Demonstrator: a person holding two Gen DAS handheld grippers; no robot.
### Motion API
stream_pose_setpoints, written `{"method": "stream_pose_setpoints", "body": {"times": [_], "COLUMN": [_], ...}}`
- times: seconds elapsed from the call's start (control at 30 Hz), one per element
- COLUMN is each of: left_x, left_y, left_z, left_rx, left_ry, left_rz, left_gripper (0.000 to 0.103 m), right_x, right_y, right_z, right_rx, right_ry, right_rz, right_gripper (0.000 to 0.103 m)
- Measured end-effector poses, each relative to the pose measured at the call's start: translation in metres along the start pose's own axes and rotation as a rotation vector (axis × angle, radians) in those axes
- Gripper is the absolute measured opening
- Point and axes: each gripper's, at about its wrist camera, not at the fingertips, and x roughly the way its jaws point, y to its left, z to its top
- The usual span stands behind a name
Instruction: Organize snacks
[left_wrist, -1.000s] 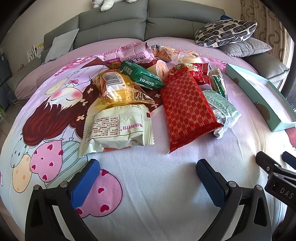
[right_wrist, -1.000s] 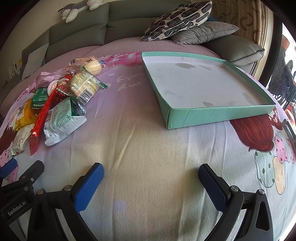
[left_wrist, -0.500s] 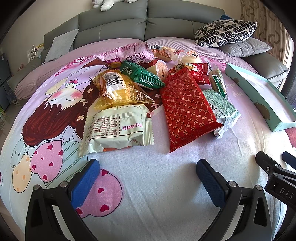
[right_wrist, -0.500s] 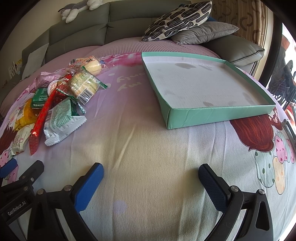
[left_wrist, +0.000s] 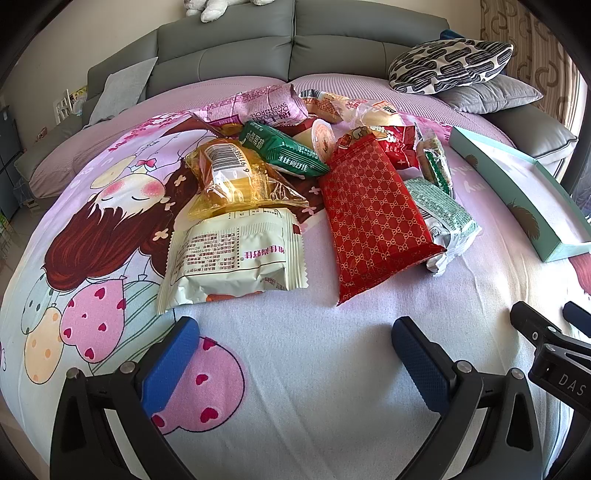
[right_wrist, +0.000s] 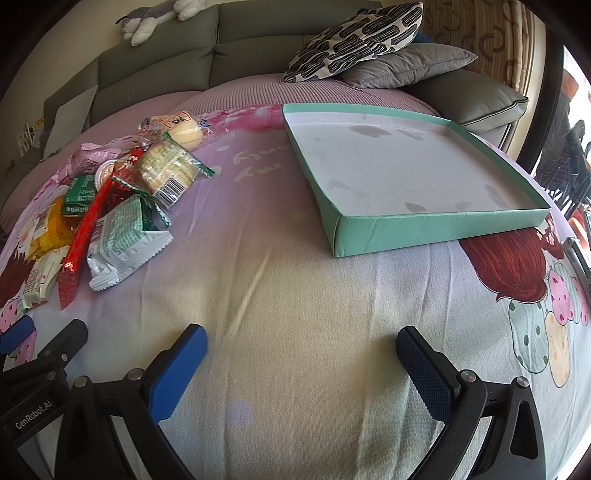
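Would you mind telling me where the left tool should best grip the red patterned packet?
Probably the near crimped end of the red patterned packet, approached low from the front. It lies flat, slightly overlapping the green-and-white packet; that corner points toward the open left tool and is unobstructed.

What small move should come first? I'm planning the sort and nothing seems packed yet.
Probably ease the left tool, open and empty, forward to the cream snack packet, the nearest of the pile. The teal box on the bedspread holds nothing, and the right tool is open facing it.
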Motion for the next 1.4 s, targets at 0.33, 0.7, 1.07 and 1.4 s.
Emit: {"method": "stream_pose_setpoints", "body": {"times": [0.33,0.7,1.07,1.4], "left_x": [0.000,0.001,-0.013,-0.104], "left_y": [0.000,-0.003,-0.004,0.009], "left_z": [0.000,0.002,0.018,0.089], "left_rx": [0.000,0.010,0.013,-0.110], "left_ry": [0.000,0.004,0.012,-0.142], "left_rz": [-0.001,0.003,0.002,-0.114], "left_gripper": [0.103,0.103,0.103,0.103], "right_x": [0.000,0.000,-0.003,-0.103], "right_y": [0.000,0.003,0.001,-0.006], "right_z": [0.000,0.001,0.006,0.068], "right_rx": [0.000,-0.011,-0.024,-0.007], "right_ry": [0.000,-0.001,0.006,-0.219], "right_rz": [0.000,-0.012,0.014,0.154], "right_gripper": [0.103,0.103,0.103,0.103]}}
